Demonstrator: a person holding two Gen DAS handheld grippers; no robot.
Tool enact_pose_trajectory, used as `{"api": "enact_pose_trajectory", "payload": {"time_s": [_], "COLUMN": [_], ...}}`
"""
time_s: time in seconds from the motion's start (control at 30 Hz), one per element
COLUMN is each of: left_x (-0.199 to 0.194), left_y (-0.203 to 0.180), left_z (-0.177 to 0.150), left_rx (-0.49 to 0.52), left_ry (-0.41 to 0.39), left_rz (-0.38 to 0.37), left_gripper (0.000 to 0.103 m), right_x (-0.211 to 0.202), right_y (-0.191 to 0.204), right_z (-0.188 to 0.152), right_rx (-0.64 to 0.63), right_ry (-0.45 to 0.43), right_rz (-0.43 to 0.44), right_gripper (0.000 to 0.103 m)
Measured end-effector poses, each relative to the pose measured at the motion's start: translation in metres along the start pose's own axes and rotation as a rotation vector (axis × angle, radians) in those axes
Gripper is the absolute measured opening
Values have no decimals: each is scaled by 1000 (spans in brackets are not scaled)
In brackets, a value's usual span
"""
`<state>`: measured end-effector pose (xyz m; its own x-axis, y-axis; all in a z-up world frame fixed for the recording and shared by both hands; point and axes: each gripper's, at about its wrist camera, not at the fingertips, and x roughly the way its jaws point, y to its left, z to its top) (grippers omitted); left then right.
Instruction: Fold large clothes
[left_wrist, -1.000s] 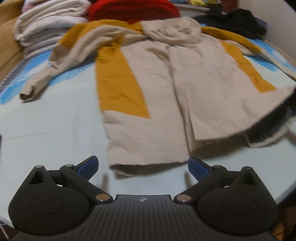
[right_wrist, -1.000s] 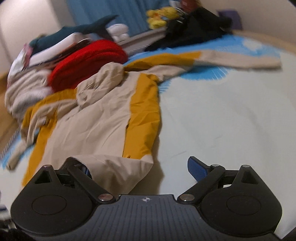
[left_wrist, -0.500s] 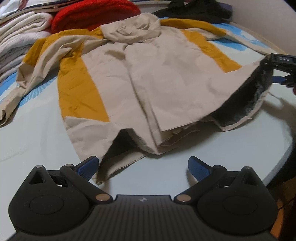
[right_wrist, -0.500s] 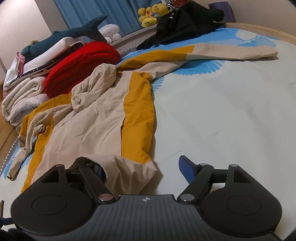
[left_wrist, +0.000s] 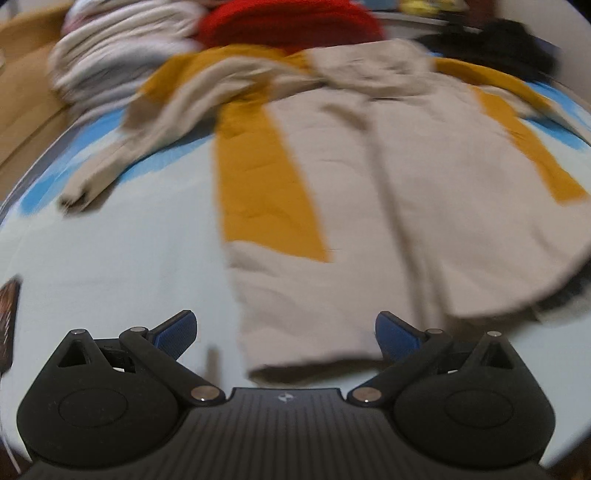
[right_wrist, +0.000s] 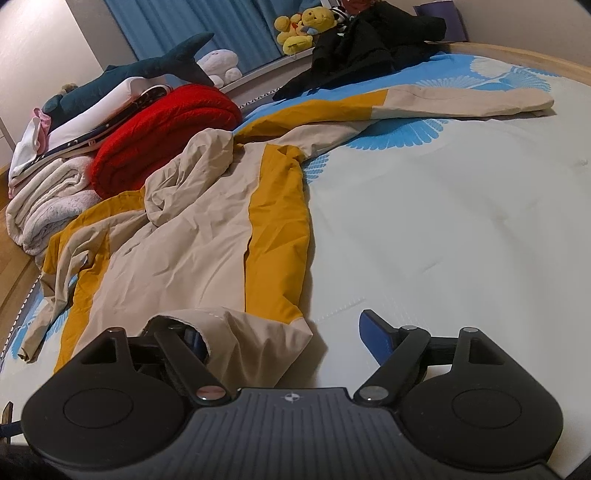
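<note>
Right gripper (right_wrist: 284, 332) sits at the hem corner of the beige hooded jacket with mustard-yellow side panels (right_wrist: 192, 251) — jaws wide, a fold of hem cloth draped over the left finger, the pads not pressing on it. Left gripper (left_wrist: 284, 332) hovers at the other end of the hem, jaws spread, cloth edge lying between the blue pads (left_wrist: 177, 328), nothing pinched; that view is blurred.

Jacket lies front-up across the pale blue bedsheet with fan prints (right_wrist: 461, 221), one sleeve (right_wrist: 461, 101) stretched far out. Red knitted blanket (right_wrist: 166, 125) and stacked white towels (right_wrist: 48, 206) crowd the hood end.

Step, by my reading: spreading and squaring, before any fold. Next move calls for both grippers to close on the hem corners — then draw the body flat.
</note>
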<state>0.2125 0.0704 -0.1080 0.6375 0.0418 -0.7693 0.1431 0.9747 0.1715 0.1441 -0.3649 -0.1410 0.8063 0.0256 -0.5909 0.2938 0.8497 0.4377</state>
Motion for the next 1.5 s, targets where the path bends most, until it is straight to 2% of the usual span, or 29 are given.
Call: {"api": "enact_pose_trajectory", "payload": {"time_s": [0.1, 0.27, 0.4, 0.47, 0.57, 0.6, 0.63, 0.67, 0.7, 0.73, 0.77, 0.83, 0.9, 1.0, 1.1, 1.2, 1.37, 1.43, 1.5], "left_x": [13, 14, 11, 7, -4, -7, -9, -9, -9, -8, -9, -10, -11, -10, -7, 0, 0, -4, -4], "left_y": [21, 66, 84, 90, 85, 82, 78, 73, 70, 66, 62, 55, 48, 36, 31, 33, 42, 45, 46], "left_z": [6, 12, 10, 9, 9, 8, 8, 8, 7, 6, 5, 3, 0, -10, -19, -26, -27, -20, -12], "left_rx": [-106, -316, -397, -410, -389, -371, -351, -334, -311, -292, -275, -239, -191, -88, 1, 46, 19, -26, -65], "left_ry": [45, 73, 80, 75, 41, 31, 25, 24, 28, 33, 37, 46, 55, 64, 91, 141, 123, 67, 9], "left_rz": [74, 130, 191, 173, 58, 38, 30, 23, 6, -14, -38, -79, -87, -41, 4, 26, 45, 38, 24], "left_gripper": [103, 103, 103, 103, 103, 103, 103, 103, 103, 103, 103, 103, 103, 103, 103, 103, 103, 103, 97], "right_x": [1, -3, -7, -8, -9, -12, -15, -17, -17, -17, -15, -10, -9, -13, -15, -11, -10, -9, -9], "right_y": [0, -1, -3, -3, 1, 4, 7, 7, 5, -2, -9, -18, -16, -13, -25, -36, -37, -36, -36], "right_z": [0, 0, 0, 0, 0, 0, 0, 2, 5, 8, 11, 11, 9, 9, 14, 13, 8, 8, 6], "right_rx": [4, 5, 0, 2, -25, -69, -106, -132, -123, -81, -37, 11, -2, -7, 65, 133, 136, 129, 130], "right_ry": [6, 2, -7, -3, -17, -67, -120, -173, -193, -190, -166, -107, -98, -149, -178, -140, -126, -125, -123], "right_rz": [3, 12, 9, 7, -12, -67, -137, -232, -275, -288, -279, -259, -266, -310, -372, -379, -389, -393, -393], "right_gripper": [81, 81, 81, 81, 80, 80, 72, 57, 48, 31, 20, 13, 13, 13, 13, 13, 13, 13, 13]}}
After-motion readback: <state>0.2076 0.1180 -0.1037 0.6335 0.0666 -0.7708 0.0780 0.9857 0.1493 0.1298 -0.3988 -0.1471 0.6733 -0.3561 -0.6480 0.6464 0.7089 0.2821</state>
